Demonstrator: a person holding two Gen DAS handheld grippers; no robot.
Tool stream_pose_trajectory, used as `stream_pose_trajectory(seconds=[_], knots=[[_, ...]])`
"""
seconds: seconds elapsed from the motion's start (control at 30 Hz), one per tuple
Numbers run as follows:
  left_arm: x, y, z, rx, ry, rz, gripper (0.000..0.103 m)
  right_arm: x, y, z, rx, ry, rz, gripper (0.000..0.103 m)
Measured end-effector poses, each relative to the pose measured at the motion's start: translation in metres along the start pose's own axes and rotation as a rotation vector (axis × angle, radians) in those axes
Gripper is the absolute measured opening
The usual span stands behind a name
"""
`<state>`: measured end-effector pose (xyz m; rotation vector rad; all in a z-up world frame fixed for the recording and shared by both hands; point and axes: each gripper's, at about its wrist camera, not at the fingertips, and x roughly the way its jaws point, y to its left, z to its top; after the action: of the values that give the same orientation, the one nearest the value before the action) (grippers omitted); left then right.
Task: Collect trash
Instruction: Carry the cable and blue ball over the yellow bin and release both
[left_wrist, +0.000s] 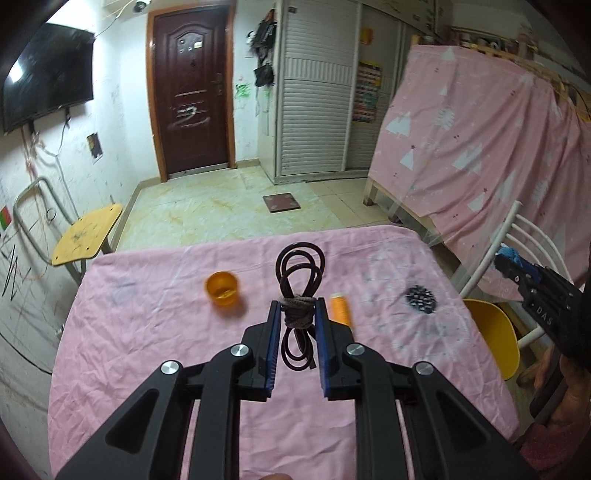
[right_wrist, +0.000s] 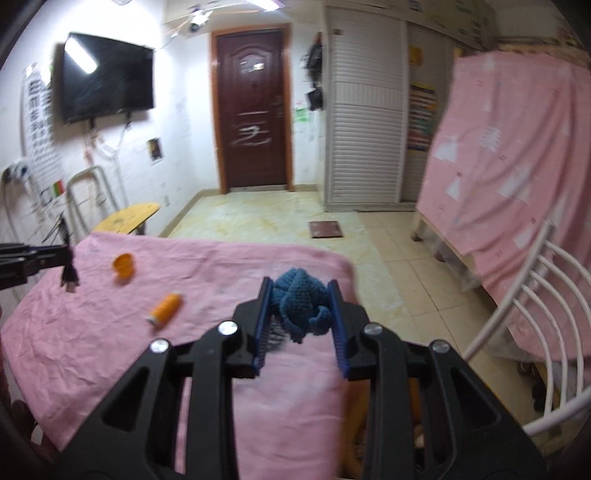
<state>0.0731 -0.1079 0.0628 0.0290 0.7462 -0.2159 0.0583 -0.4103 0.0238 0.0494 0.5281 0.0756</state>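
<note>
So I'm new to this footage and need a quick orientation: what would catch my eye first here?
Both grippers are full: the left gripper is shut on a coiled dark cord held above the middle of the pink tablecloth, and the right gripper is shut on a blue knitted piece near the table's right edge. On the cloth lie an orange cup, an orange thread spool and a black-and-white patterned thing.

Two tongs — the left tongs (left_wrist: 297, 308) and the right tongs (right_wrist: 300, 291). One coiled cable (left_wrist: 297, 291), one blue knitted piece (right_wrist: 300, 303), one orange cup (left_wrist: 222, 293), one orange thread spool (right_wrist: 165, 309), one pinecone (left_wrist: 421, 298) — five loose things, three of them on the counter (left_wrist: 147, 332).
</note>
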Motion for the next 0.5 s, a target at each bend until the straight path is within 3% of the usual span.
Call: stream_pose_trajectory(seconds=[0.2,0.5], knots=[[0.012,-0.052,0.005,0.066,0.019,-0.023,0.011,-0.009,-0.051,-0.005,0.062,-0.012,-0.094,0.028],[0.014,-0.125,0.007,0.154,0.024,-0.093,0.011,-0.008,-0.094,-0.019,0.123,0.030,-0.140,0.029]])
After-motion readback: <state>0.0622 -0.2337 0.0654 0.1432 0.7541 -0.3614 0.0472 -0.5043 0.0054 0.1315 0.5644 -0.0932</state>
